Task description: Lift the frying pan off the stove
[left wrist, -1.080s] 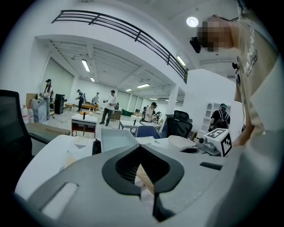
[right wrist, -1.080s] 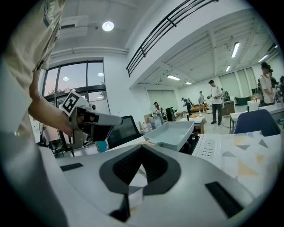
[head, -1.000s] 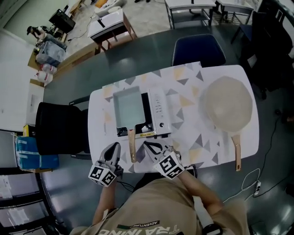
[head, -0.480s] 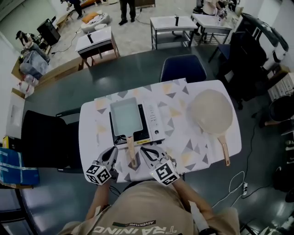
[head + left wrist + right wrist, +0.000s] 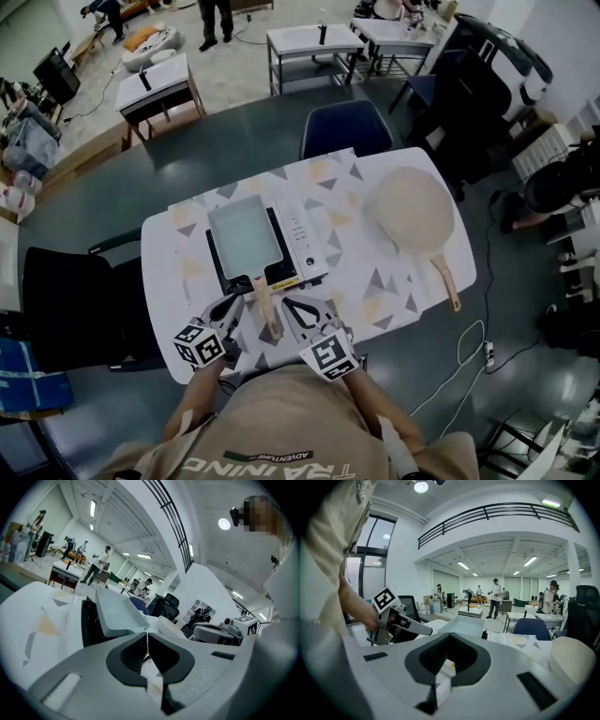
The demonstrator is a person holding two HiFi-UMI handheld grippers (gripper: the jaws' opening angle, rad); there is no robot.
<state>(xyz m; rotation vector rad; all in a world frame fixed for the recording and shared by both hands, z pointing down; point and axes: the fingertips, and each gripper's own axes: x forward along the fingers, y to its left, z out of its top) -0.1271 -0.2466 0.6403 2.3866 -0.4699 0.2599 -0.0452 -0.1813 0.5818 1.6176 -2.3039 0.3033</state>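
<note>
Frying pan (image 5: 242, 234) sits on the stove (image 5: 303, 230), mid-desk (image 5: 178, 272), handle (image 5: 267, 307) pointing near. Your left gripper (image 5: 232, 303) and right gripper (image 5: 291, 306) flank the handle, fingers closed, empty.

Rectangular pale frying pan (image 5: 244, 234), flat on white portable stove (image 5: 304, 236), wooden handle (image 5: 266, 307) jutting past its near edge

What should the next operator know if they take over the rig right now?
Left claw: shut, empty, just left of the pan handle.
Right claw: shut, empty, just right of the handle.
Pan: square, sits on the stove, with its handle pointing at the person, between the claws.
Round pan: on the table to the right, off the stove.
Done: nothing; the pan has not been gripped.
Left: open a claw, grip the handle, lift the pan clear.
</note>
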